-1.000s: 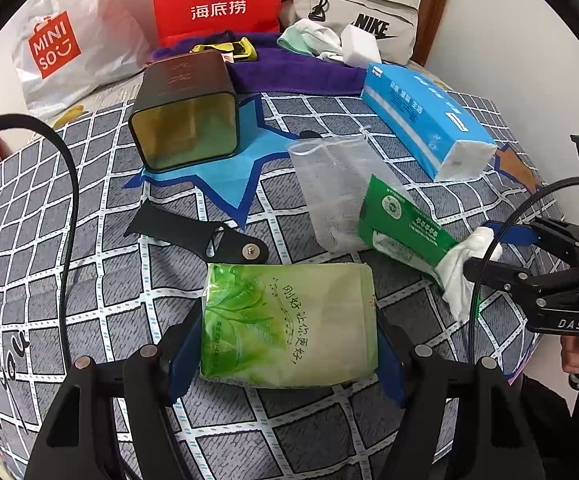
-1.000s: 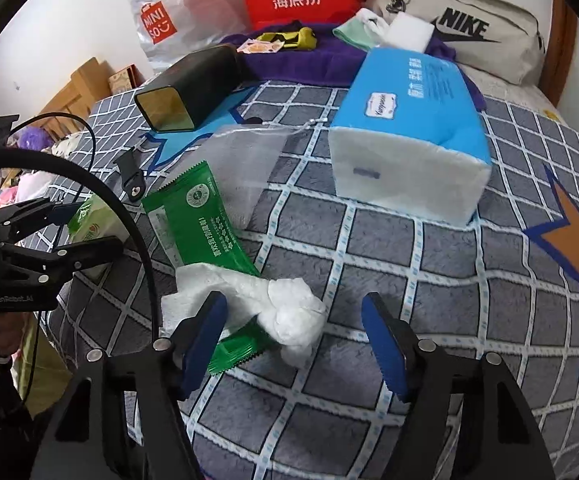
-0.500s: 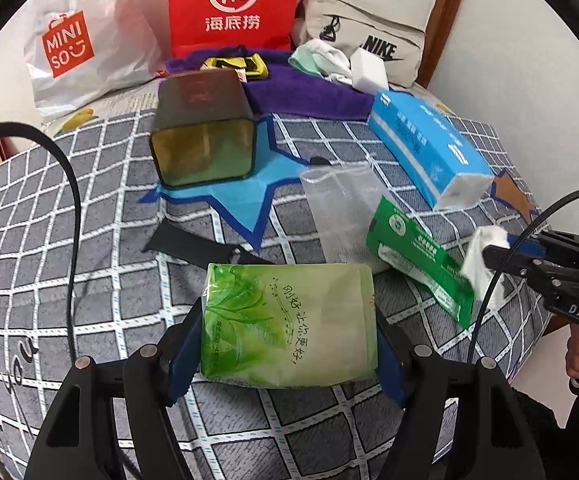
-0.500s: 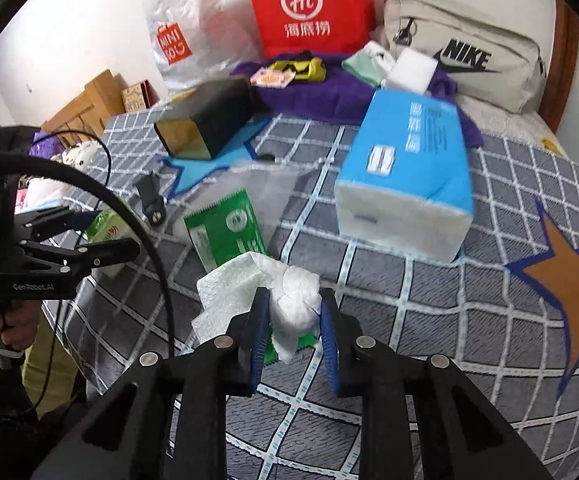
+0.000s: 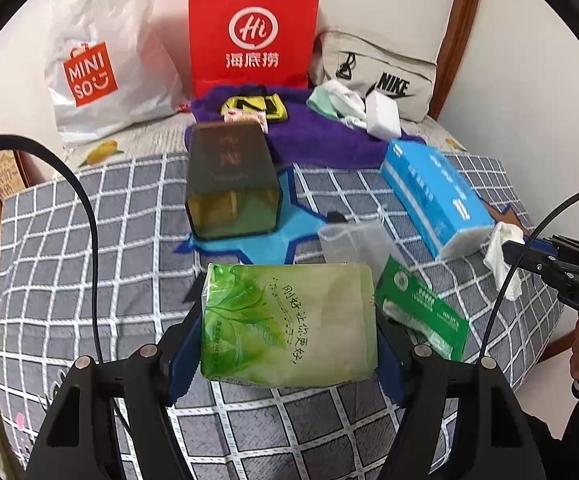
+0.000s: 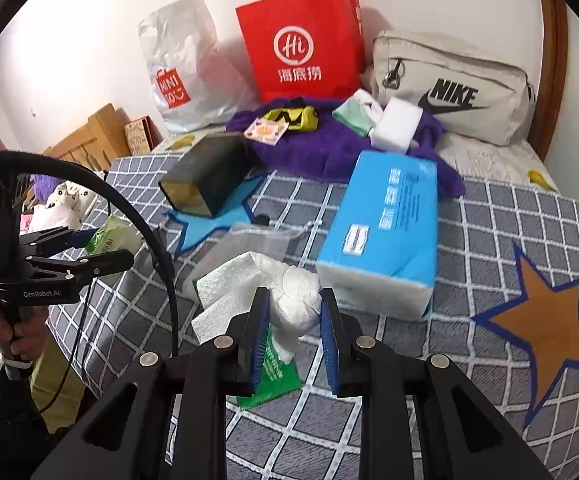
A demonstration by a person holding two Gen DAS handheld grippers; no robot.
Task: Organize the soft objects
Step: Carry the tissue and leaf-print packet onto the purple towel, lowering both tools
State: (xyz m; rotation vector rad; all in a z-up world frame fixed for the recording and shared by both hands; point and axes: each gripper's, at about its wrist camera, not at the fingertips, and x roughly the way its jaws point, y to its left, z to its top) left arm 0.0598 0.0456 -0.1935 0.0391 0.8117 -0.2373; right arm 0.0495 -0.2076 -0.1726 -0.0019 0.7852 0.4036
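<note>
My left gripper (image 5: 289, 332) is shut on a pale green tissue pack (image 5: 289, 324) and holds it above the checked bed cover; it shows at the left of the right wrist view (image 6: 109, 240). My right gripper (image 6: 294, 330) is shut on a crumpled white tissue (image 6: 293, 304), lifted above a green wipes packet (image 6: 273, 376). From the left wrist view the tissue (image 5: 503, 252) hangs at the right gripper's tips, and the green wipes packet (image 5: 421, 312) lies flat. A blue tissue box (image 6: 385, 232) lies just beyond.
A dark rectangular tin (image 5: 229, 184) lies on its side on a blue star. A clear plastic bag (image 5: 353, 240) lies beside the wipes. At the back stand a red paper bag (image 6: 301, 44), a white Miniso bag (image 5: 97, 52), a Nike pouch (image 6: 449, 84) and a purple towel (image 6: 329, 144).
My right gripper has closed on the white tissue and lifted it off the green packet. My left gripper has raised the green tissue pack higher above the bed.
</note>
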